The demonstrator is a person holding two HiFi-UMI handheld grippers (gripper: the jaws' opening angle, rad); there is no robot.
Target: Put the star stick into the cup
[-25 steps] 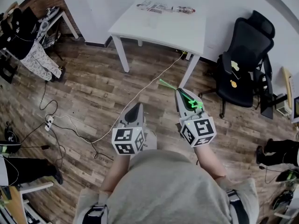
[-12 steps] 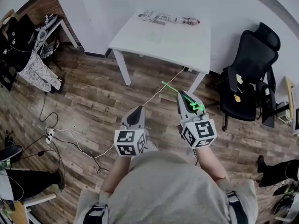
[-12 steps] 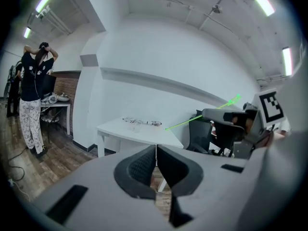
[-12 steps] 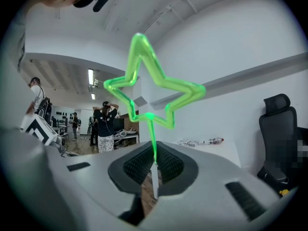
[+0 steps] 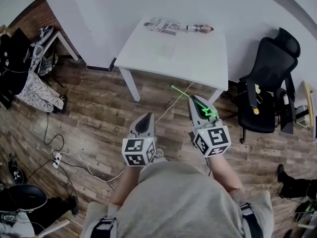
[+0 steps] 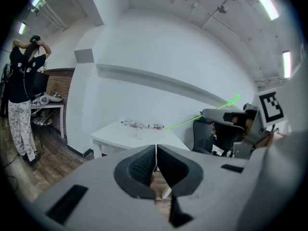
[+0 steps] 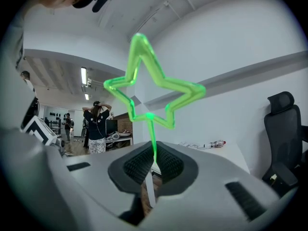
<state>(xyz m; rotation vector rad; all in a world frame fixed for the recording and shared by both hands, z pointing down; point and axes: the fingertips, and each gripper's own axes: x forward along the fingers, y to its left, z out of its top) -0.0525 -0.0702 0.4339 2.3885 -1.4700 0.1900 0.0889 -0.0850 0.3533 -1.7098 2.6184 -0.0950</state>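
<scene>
My right gripper [image 5: 194,99] is shut on a green star stick [image 5: 184,92], and its thin end pokes forward toward the white table [image 5: 198,58]. In the right gripper view the star [image 7: 153,83] stands above the closed jaws [image 7: 154,160], with the stick pinched between the pads. My left gripper [image 5: 145,118] is shut with nothing in it, level with the right one over the wooden floor. A small clear cup [image 5: 167,49] stands faintly on the table, and the left gripper view shows the cup [image 6: 138,132] too. Both grippers are well short of the table.
Papers [image 5: 162,24] and a bottle [image 5: 200,29] lie at the table's far edge. A black office chair [image 5: 265,98] stands to the right. A cable [image 5: 163,108] crosses the floor under the table. A person [image 6: 21,95] stands far left by another table [image 5: 52,38].
The table has come nearer and lower in the head view as I move toward it. Both grippers hold the same pose, and the star stick stays in the right one.
</scene>
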